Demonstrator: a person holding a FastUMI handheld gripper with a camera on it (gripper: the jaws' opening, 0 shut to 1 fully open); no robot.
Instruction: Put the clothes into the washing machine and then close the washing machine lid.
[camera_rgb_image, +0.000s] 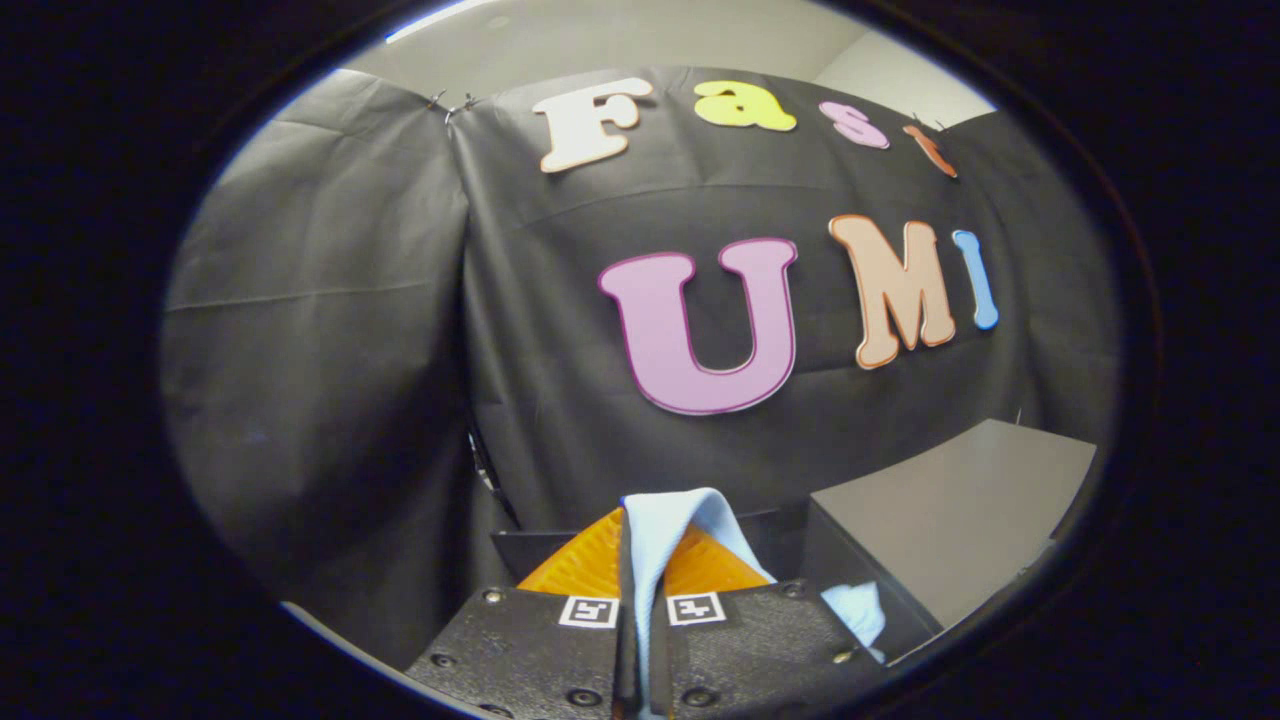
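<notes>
My gripper (643, 560) is shut on a light blue cloth (662, 530), pinched between both fingers. A fold of the cloth stands up above the fingertips, and a loose end (858, 612) hangs down to the right of the fingers. The gripper is lifted and faces the black cloth wall. To the right, just beyond the fingers, stands a grey box-shaped body with a flat top (950, 510); whether it is the washing machine I cannot tell, and no lid or opening is visible.
Black cloth walls (330, 350) close the space ahead and to the left, meeting at a corner seam. A dark flat-edged object (525, 555) sits low just beyond the fingers. A pale wall and ceiling show above the cloth.
</notes>
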